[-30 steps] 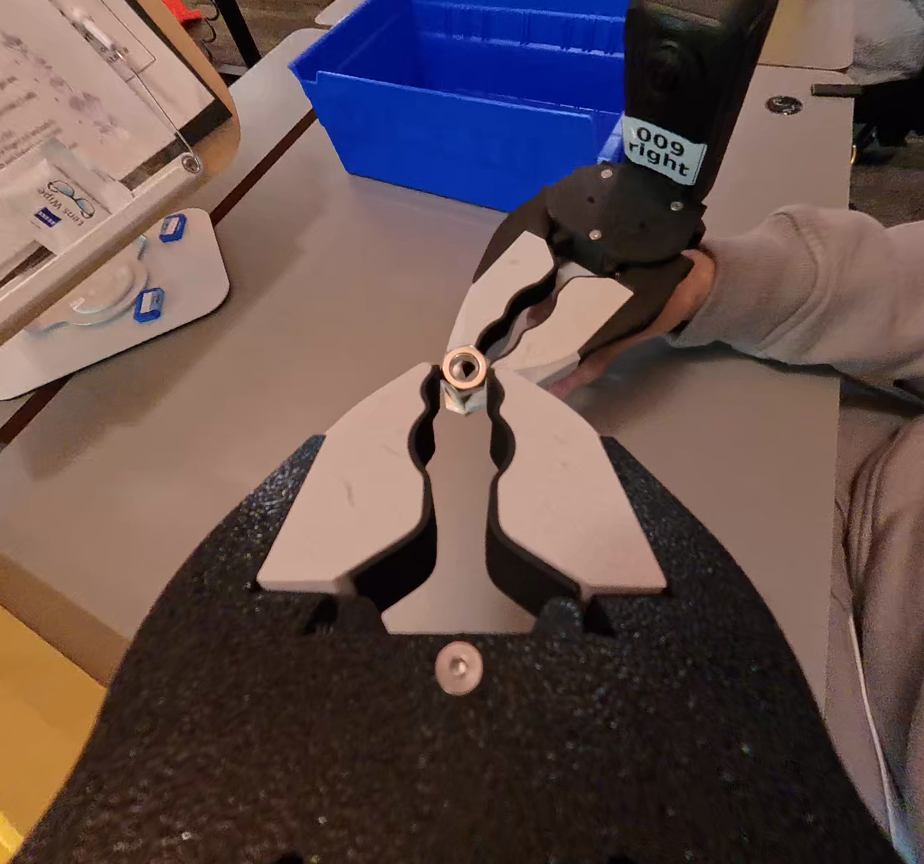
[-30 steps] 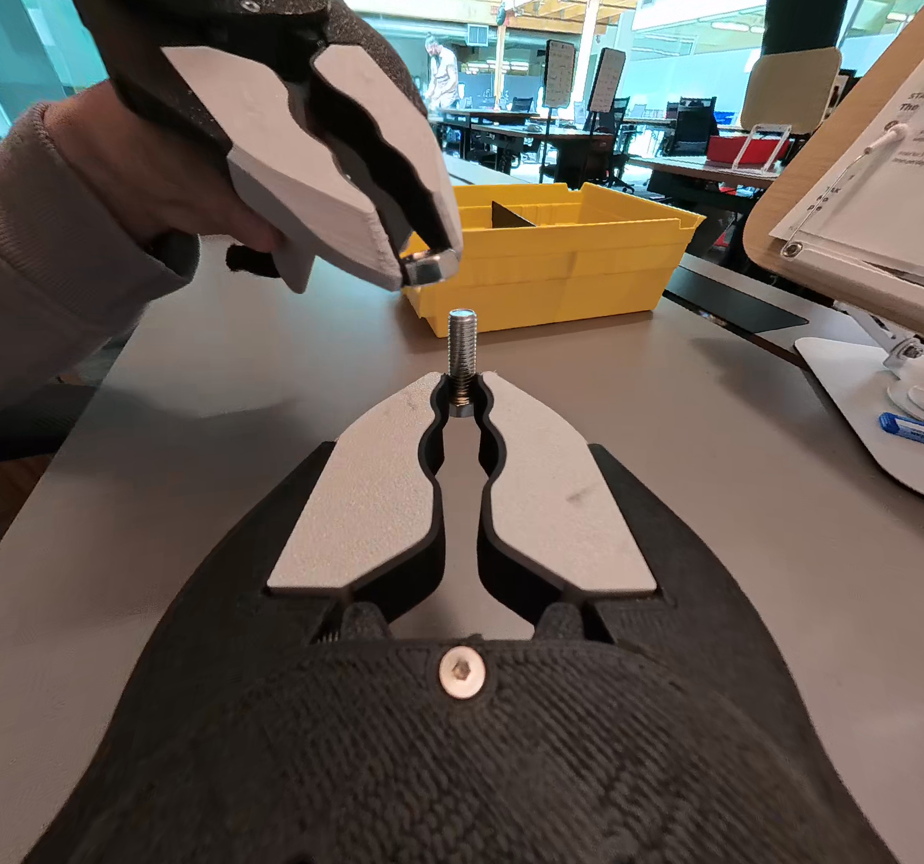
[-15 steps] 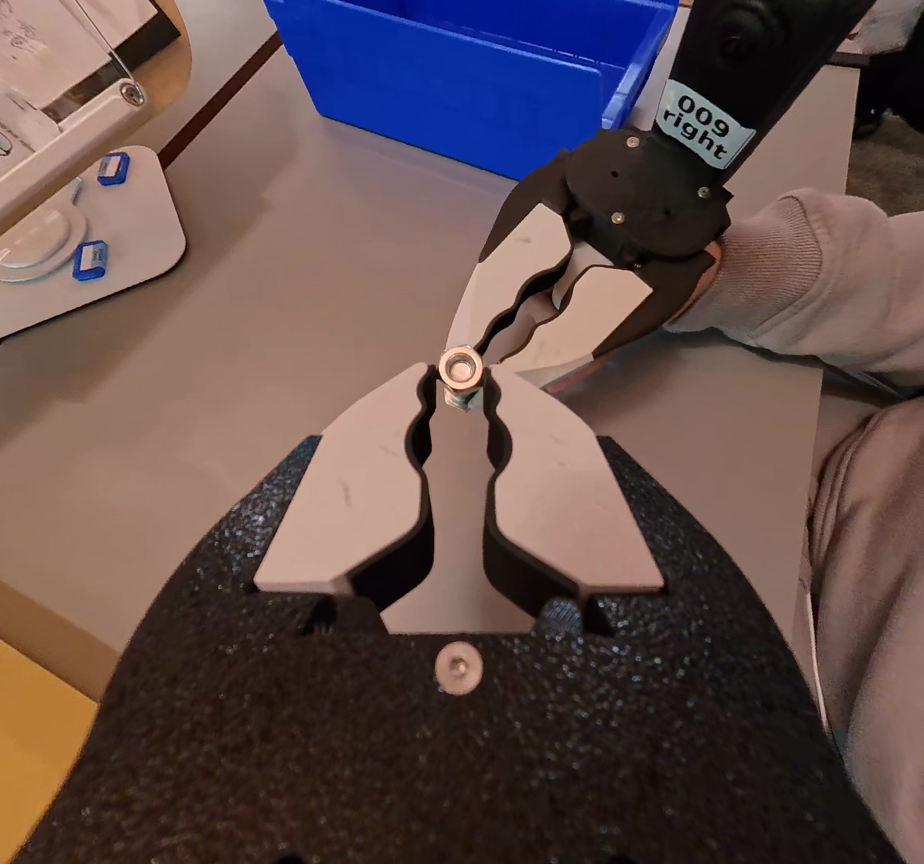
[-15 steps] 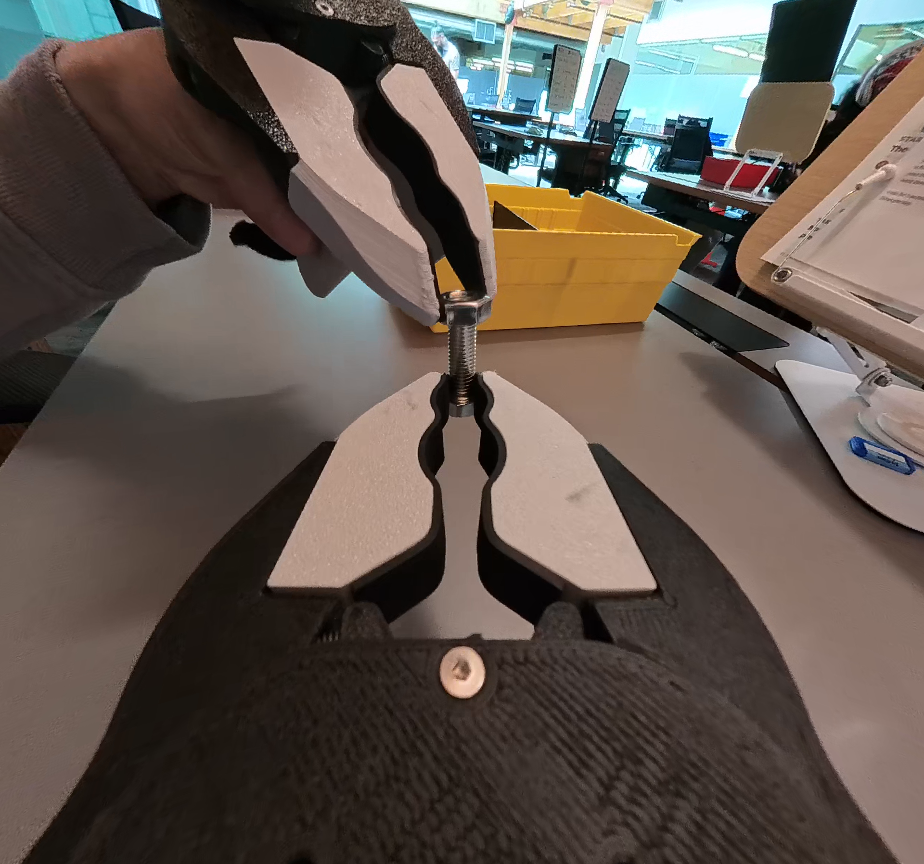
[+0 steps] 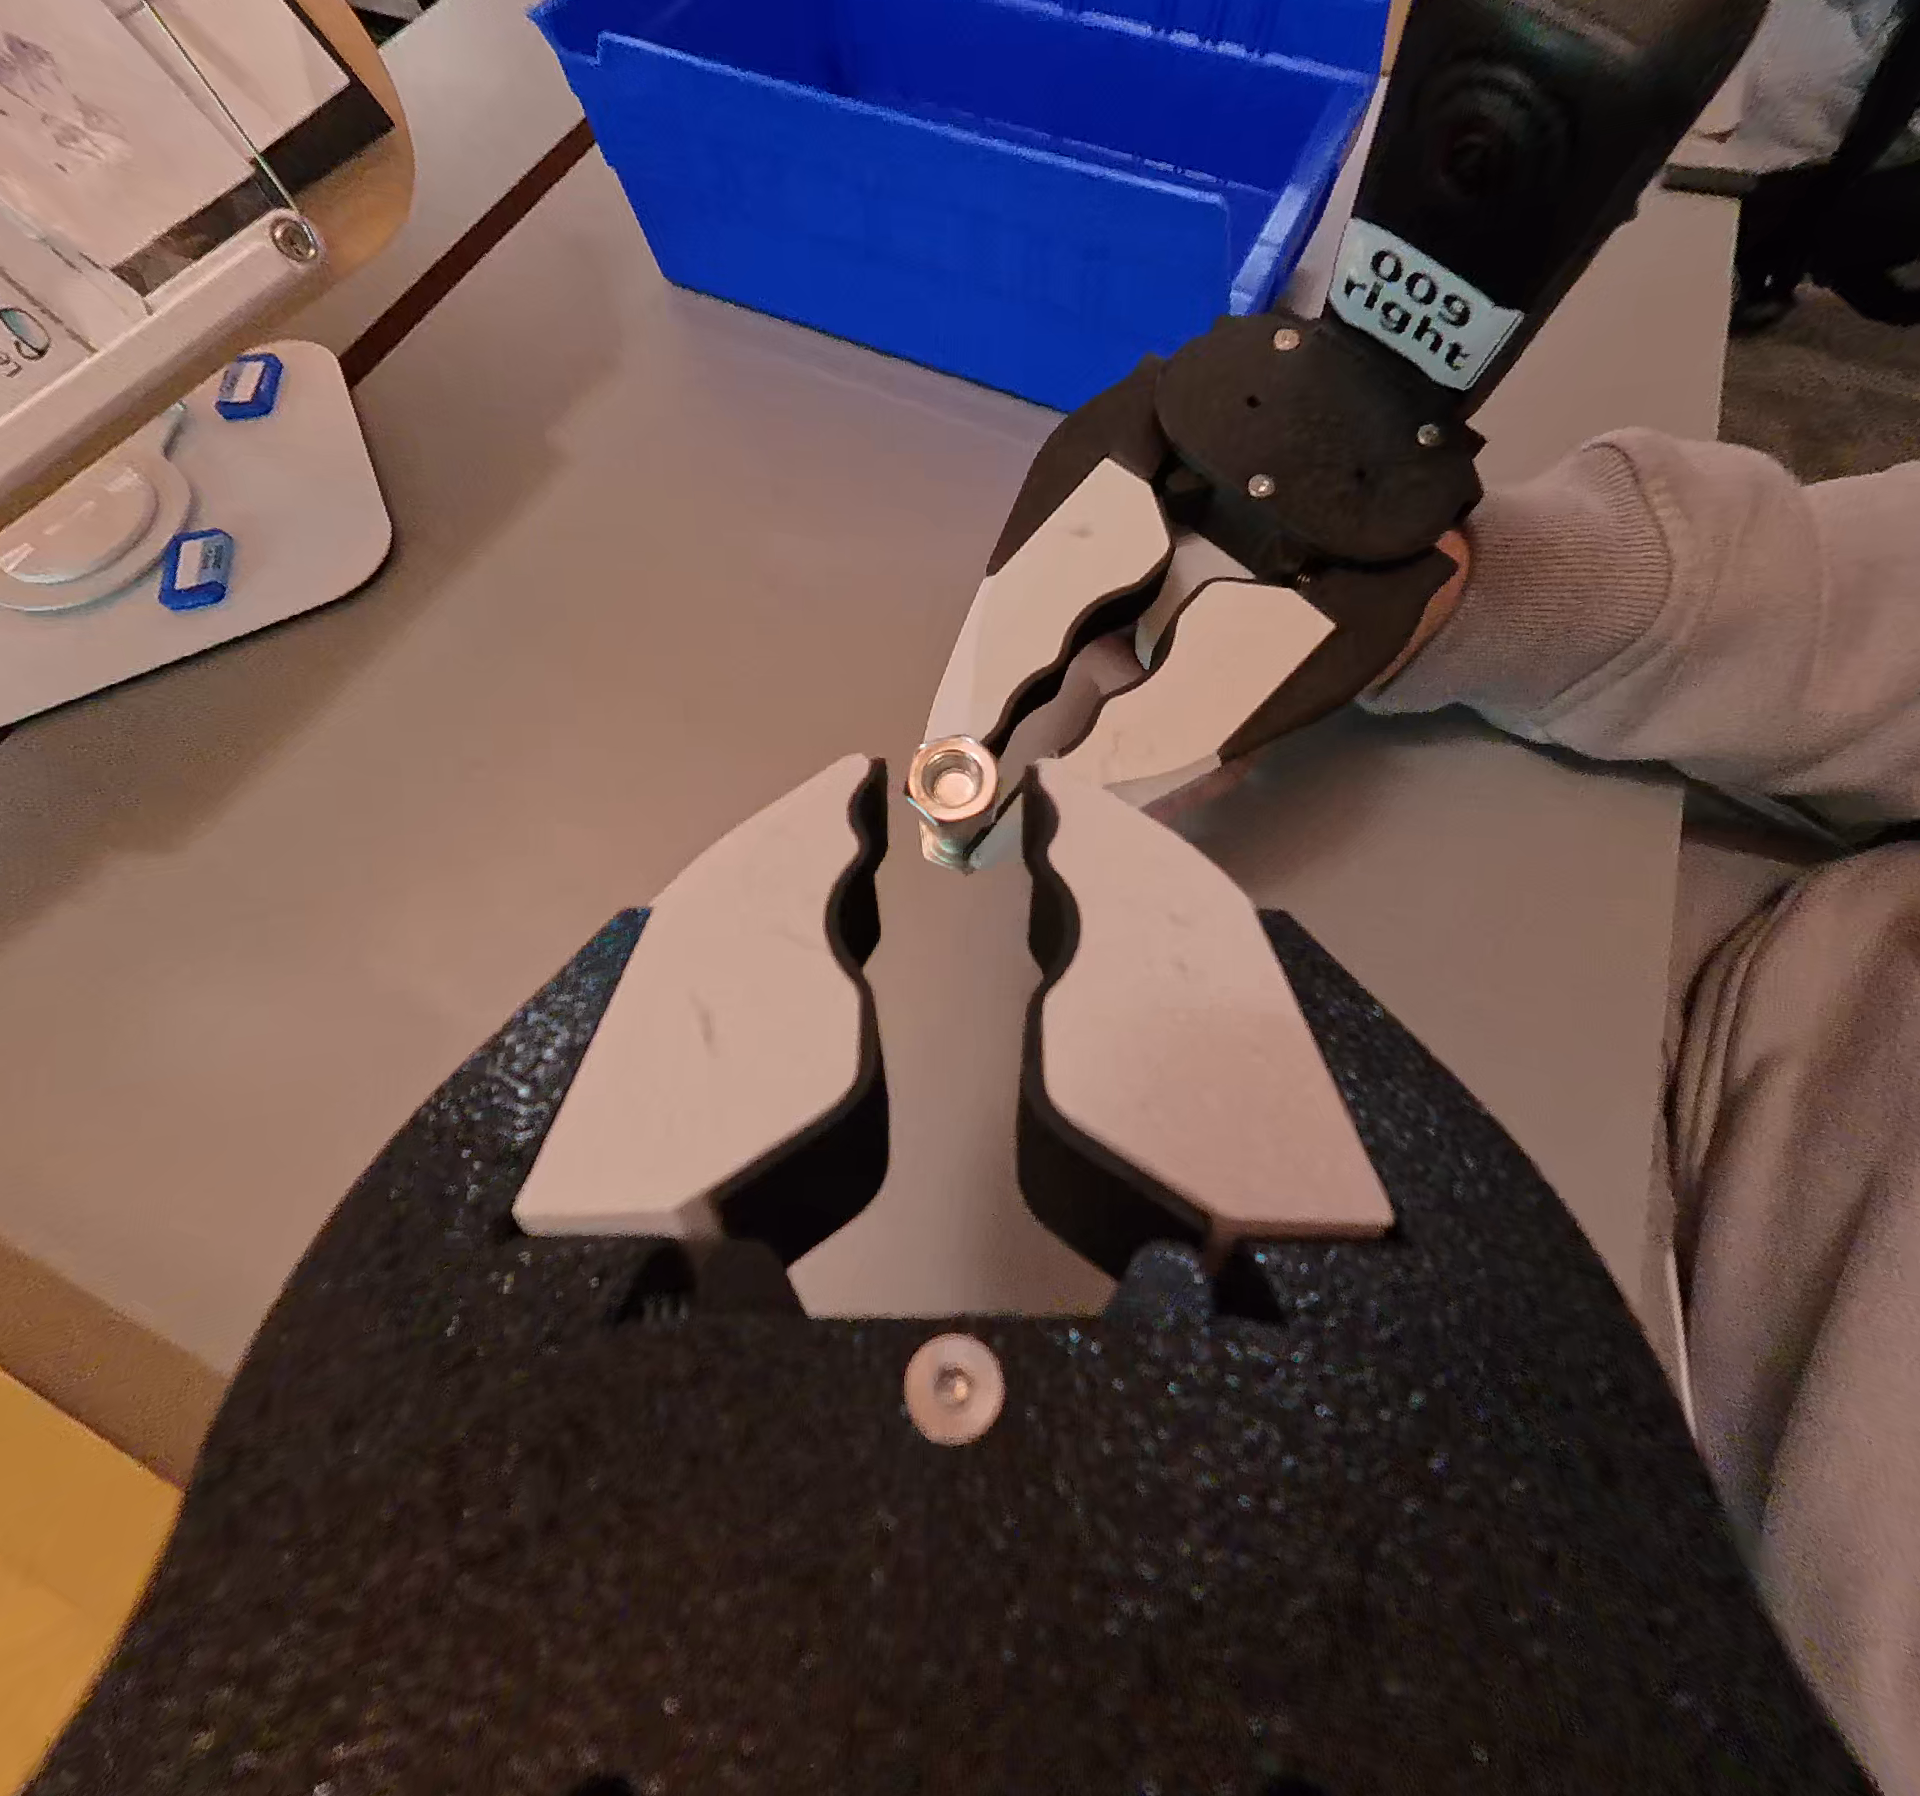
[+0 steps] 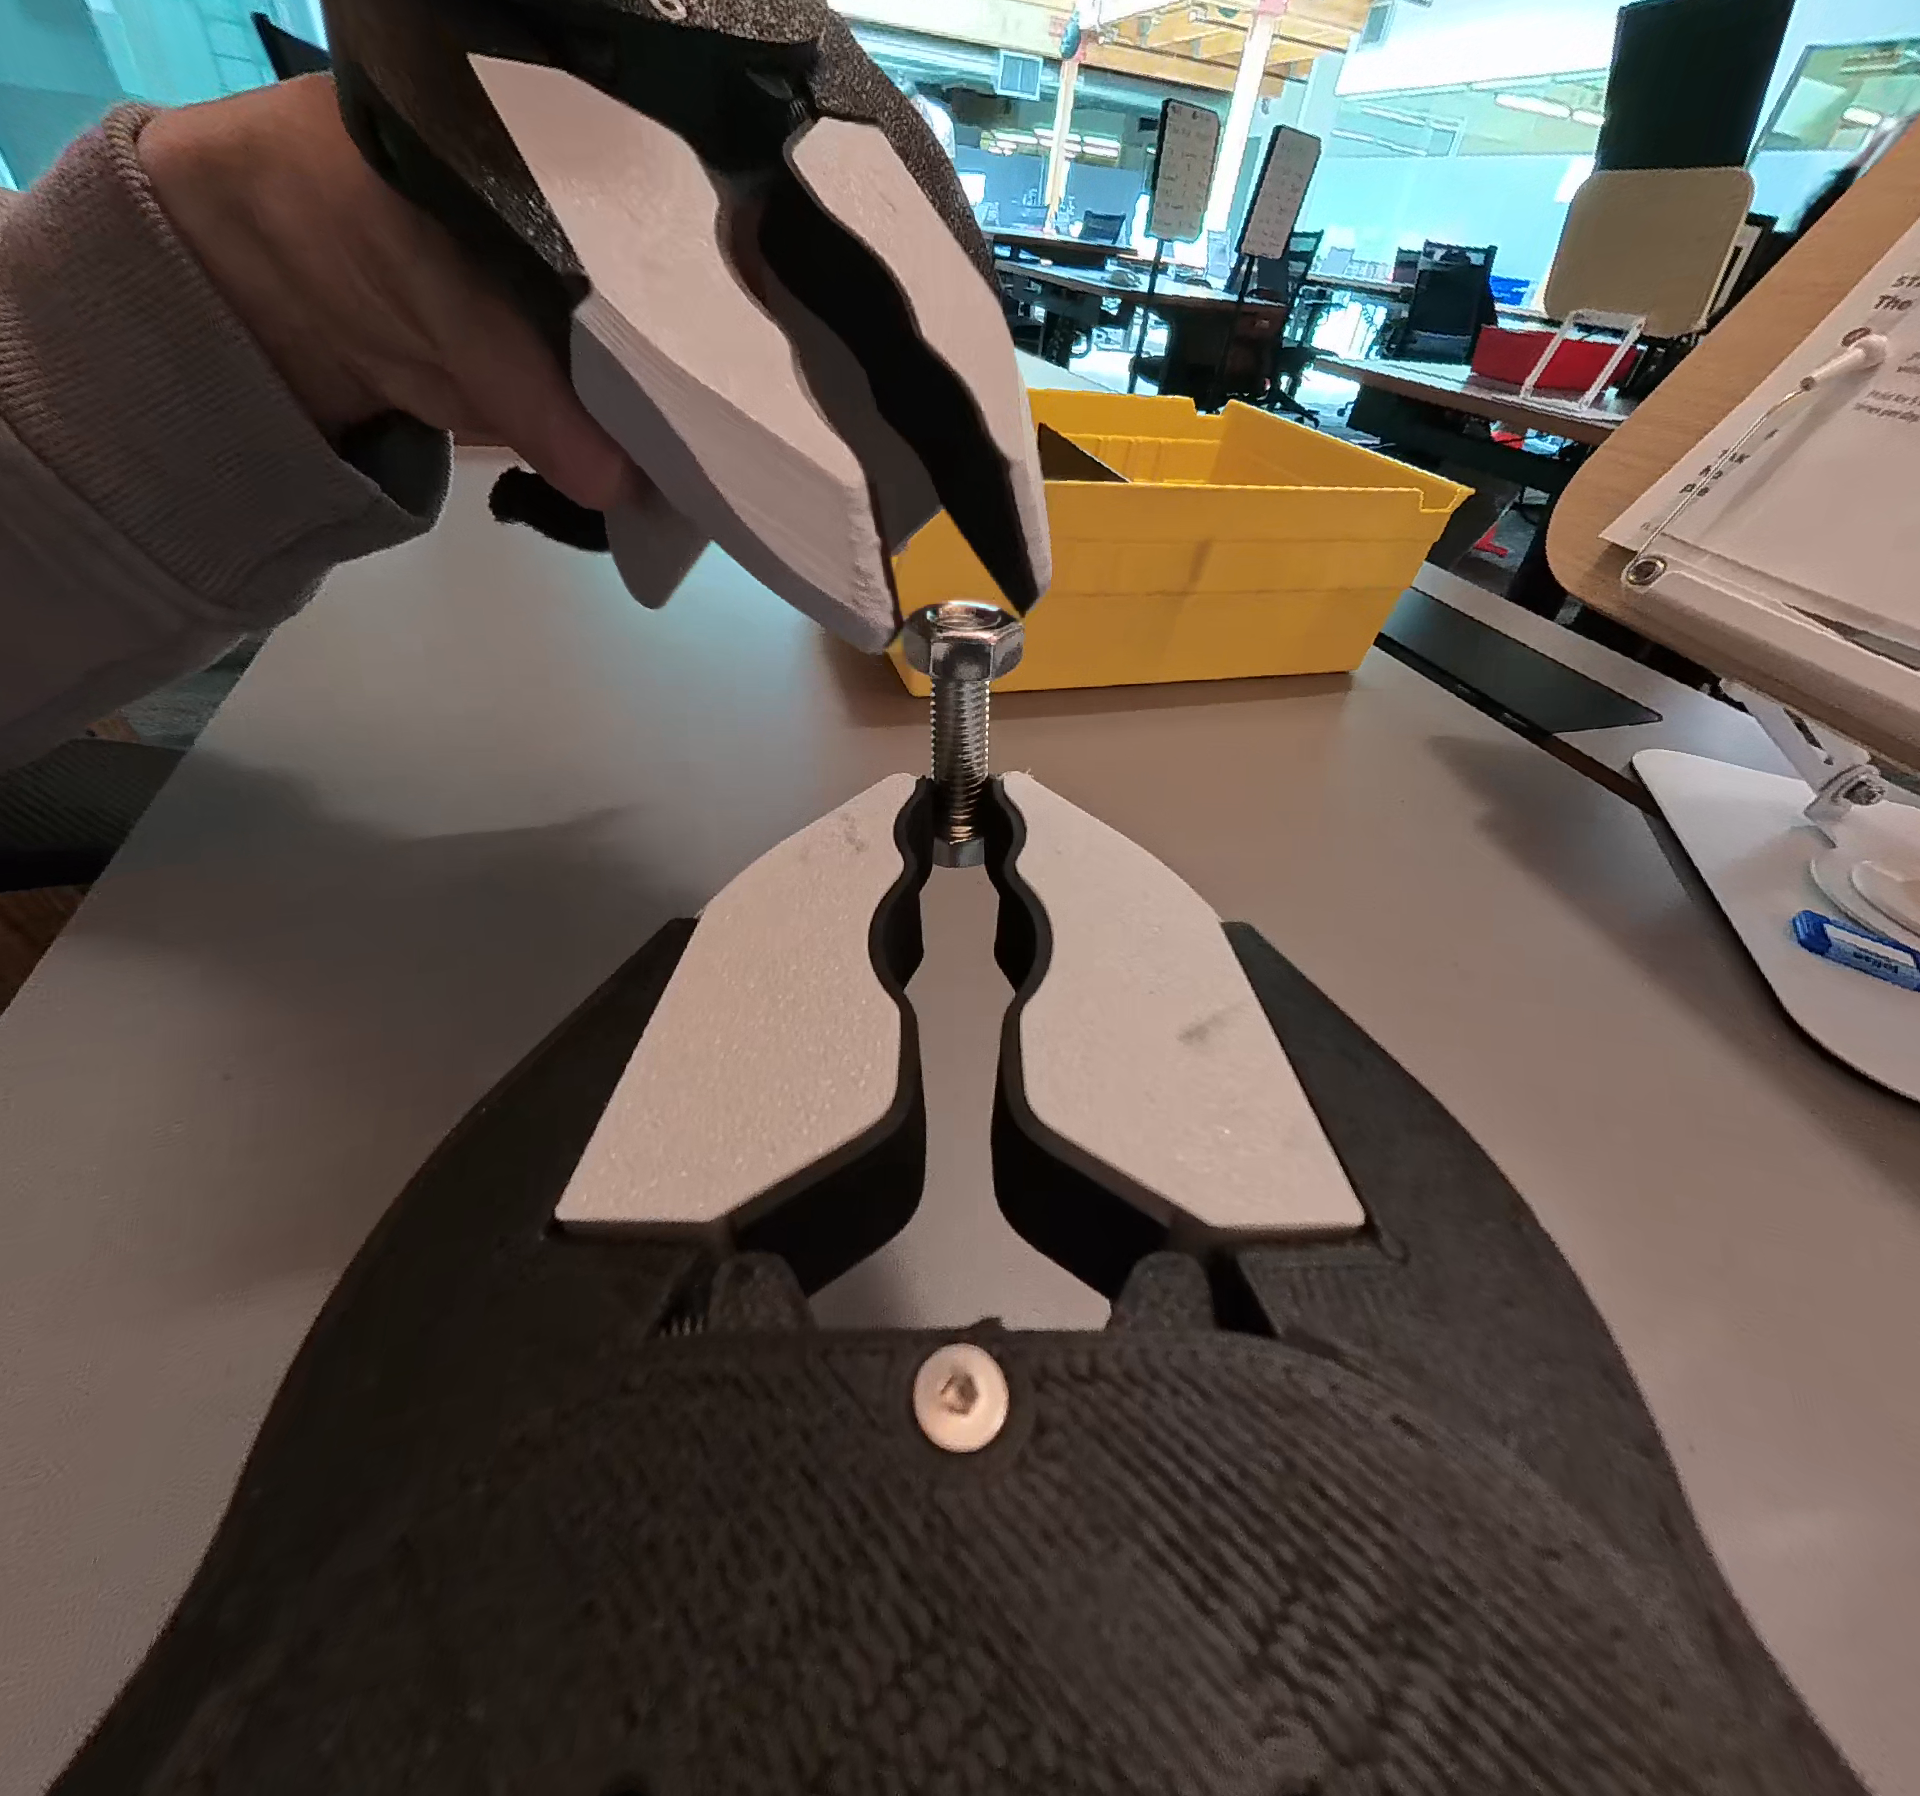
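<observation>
Right wrist view: your right gripper (image 6: 961,801) clamps a silver bolt (image 6: 958,749) upright by its lower threads, pads pressed on it, above the grey table (image 6: 416,811). A hex nut (image 6: 961,640) sits on the bolt's top end. Your left gripper (image 5: 954,790) hangs over the nut, jaws parted, gap showing on both sides. Yellow bin (image 6: 1226,551) behind; blue bin (image 5: 935,136) in left wrist view.
</observation>
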A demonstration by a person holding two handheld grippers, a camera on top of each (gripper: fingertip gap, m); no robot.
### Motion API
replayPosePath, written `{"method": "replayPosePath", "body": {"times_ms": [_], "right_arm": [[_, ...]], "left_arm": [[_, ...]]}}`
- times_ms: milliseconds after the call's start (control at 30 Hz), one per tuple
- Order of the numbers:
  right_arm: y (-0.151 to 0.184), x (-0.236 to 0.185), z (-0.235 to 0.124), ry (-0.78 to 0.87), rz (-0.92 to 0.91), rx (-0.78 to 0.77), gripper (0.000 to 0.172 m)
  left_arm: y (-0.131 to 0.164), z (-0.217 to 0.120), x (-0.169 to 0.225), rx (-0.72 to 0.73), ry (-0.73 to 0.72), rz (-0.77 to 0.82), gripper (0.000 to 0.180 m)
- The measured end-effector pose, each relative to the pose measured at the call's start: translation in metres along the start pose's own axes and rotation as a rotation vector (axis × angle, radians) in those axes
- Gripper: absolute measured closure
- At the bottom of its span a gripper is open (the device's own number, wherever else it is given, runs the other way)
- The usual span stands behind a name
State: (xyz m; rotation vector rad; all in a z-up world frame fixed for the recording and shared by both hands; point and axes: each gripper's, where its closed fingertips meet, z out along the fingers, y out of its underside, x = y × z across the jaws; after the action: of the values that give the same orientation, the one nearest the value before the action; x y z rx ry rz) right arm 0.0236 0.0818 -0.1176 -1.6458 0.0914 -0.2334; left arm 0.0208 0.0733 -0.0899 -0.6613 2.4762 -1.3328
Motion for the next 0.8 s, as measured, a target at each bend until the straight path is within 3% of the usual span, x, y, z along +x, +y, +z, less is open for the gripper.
{"method": "replayPosePath", "body": {"times_ms": [200,333,800], "right_arm": [[-0.011,0.001,-0.004,-0.024,0.086,0.082,0.163],[-0.015,0.004,-0.007,-0.025,0.12,0.11,0.163],[-0.014,0.003,-0.006,-0.031,0.12,0.104,0.163]], "left_arm": [[-0.015,-0.011,-0.006,0.215,-0.023,0.001,0.152],[-0.021,-0.014,-0.003,0.345,0.044,-0.059,0.154],[-0.012,0.001,-0.006,0.33,0.025,-0.064,0.154]]}}
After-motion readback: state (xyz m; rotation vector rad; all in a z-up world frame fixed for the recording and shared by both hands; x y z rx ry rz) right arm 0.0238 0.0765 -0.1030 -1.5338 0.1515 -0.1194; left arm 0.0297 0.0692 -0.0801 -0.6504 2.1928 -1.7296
